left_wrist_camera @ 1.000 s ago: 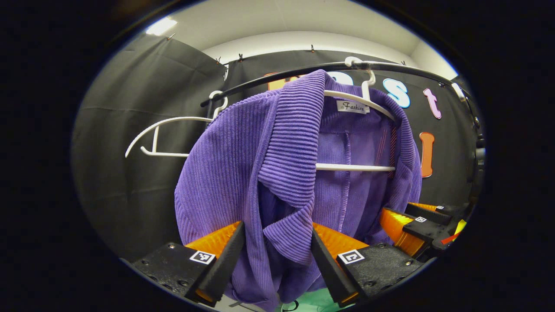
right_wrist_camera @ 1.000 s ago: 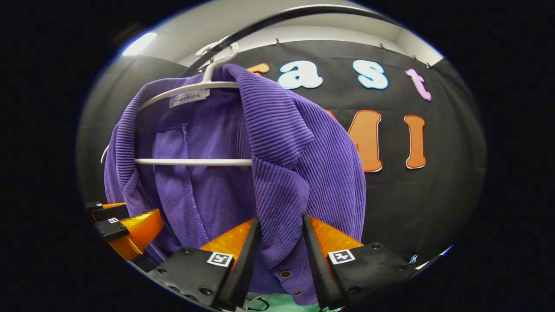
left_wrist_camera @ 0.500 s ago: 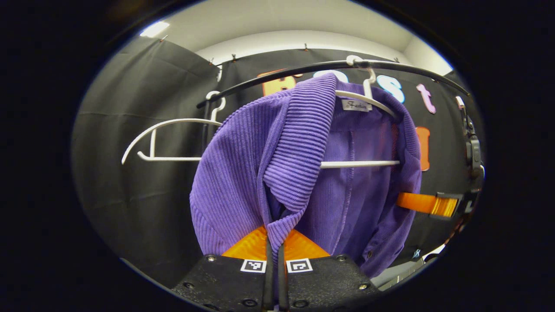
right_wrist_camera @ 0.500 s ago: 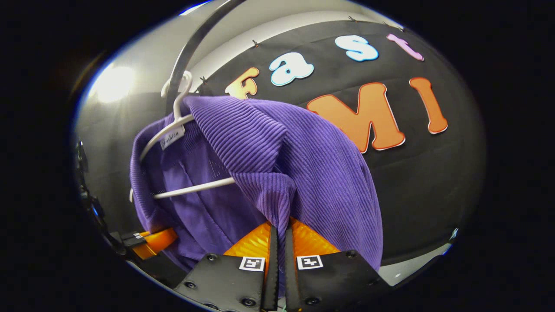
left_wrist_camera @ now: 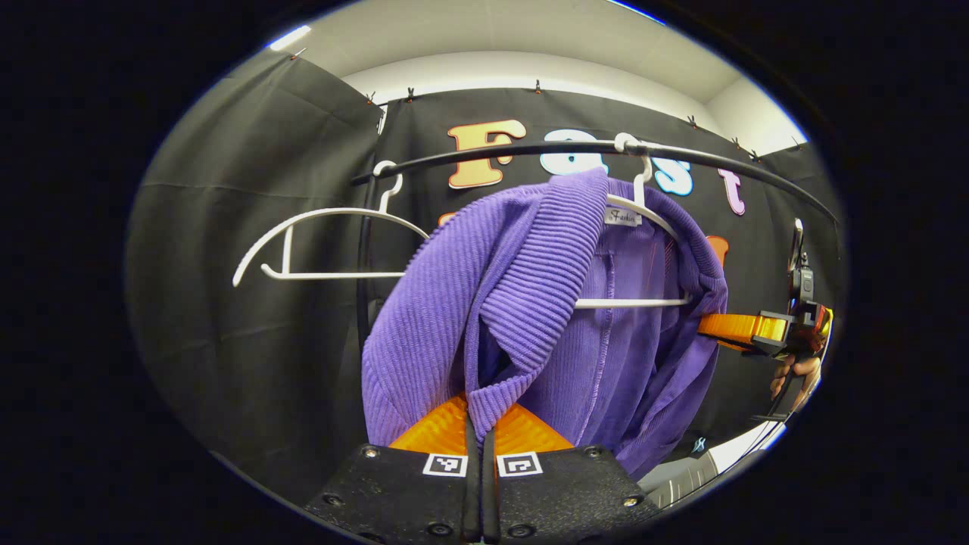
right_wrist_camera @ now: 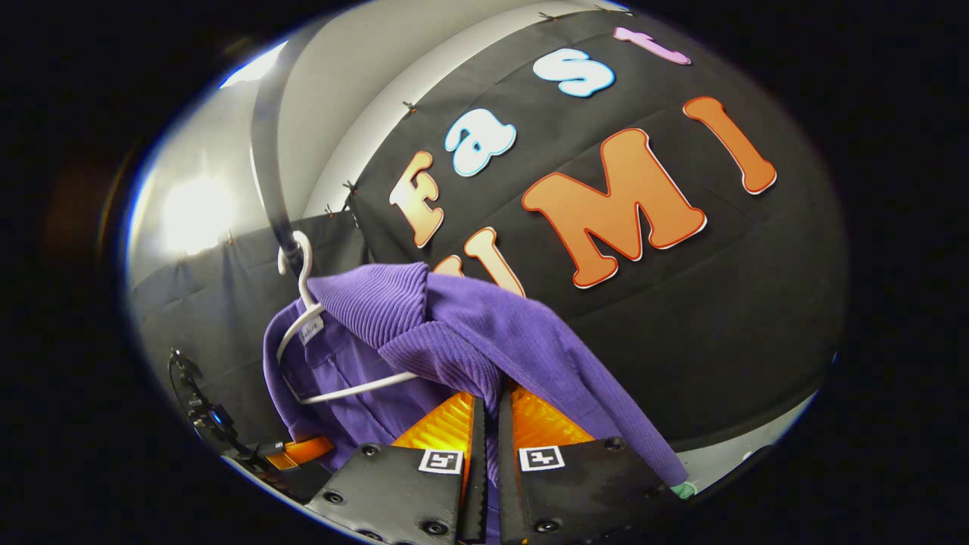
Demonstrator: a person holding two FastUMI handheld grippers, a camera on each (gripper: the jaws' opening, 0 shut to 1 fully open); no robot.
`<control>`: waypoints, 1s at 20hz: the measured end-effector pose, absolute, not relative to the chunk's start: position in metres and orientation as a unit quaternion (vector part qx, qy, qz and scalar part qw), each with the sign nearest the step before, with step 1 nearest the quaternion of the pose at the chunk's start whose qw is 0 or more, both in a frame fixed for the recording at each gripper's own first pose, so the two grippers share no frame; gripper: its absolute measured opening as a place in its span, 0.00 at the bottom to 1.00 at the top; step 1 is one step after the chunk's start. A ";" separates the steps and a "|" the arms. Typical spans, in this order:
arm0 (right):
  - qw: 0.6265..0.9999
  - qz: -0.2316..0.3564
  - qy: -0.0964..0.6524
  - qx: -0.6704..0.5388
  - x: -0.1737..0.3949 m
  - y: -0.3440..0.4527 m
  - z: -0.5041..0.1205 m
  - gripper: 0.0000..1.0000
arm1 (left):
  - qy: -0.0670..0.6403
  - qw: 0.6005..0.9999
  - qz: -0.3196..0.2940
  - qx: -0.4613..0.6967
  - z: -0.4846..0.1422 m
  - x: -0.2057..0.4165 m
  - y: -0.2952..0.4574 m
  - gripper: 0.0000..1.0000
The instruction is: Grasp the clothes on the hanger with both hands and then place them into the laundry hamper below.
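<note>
A purple ribbed jacket hangs on a white hanger hooked over a curved black rail, its collar folded outward and its front open, against the booth's black cloth wall. In the left gripper view, the left tongs are pressed together on the lower tip of the jacket's lapel, both fingers squeezing the ribbed cloth so that only a thin line of it shows between them. A second white hanger, bare, hangs from the same rail just to the left of the jacket, apart from it.

At the right edge of the same view, the other tongs reach in from the side to the jacket's far front panel at about the height of the hanger's crossbar, with a hand showing just below them.

In the right gripper view, the right tongs are likewise closed on the purple cloth, pinching a fold of the jacket where the lapel runs down between the two fingers. From this tilted angle the garment drapes off the hanger toward the tongs, its shoulder stretched down to the right. The hanger's hook sits on the rail, which runs up and out of sight. Low at the left of this view, the left tongs show partly behind the jacket's hem.
</note>
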State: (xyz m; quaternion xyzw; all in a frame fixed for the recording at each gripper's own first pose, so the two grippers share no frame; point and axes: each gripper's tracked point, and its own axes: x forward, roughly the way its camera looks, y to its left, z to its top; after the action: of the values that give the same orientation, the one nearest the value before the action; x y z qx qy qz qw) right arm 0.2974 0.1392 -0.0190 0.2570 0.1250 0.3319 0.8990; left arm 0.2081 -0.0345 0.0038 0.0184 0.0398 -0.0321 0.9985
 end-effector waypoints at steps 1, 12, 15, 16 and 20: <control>0.898 0.333 0.121 0.261 0.299 0.136 -0.015 0.14 | 0.039 0.999 -0.031 0.011 0.007 0.204 -0.031 0.01; 0.858 0.352 0.096 0.361 0.303 0.105 0.026 0.13 | -0.009 0.999 -0.003 -0.035 0.077 0.174 0.014 0.01; 0.854 0.352 0.103 0.368 0.306 0.106 0.031 0.13 | -0.020 0.999 -0.003 -0.044 0.091 0.174 0.019 0.01; 0.852 0.353 0.104 0.372 0.305 0.106 0.032 0.13 | -0.023 0.999 -0.003 -0.045 0.096 0.174 0.021 0.01; 0.843 0.357 0.102 0.390 0.311 0.104 0.044 0.13 | -0.033 0.999 0.000 -0.042 0.112 0.180 0.030 0.01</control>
State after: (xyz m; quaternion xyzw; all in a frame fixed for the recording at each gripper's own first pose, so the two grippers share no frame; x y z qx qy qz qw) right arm 0.3107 0.1045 0.0438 0.3899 0.1017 0.3572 0.8426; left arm 0.1804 0.0304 0.1115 -0.0423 -0.0327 0.0001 0.9986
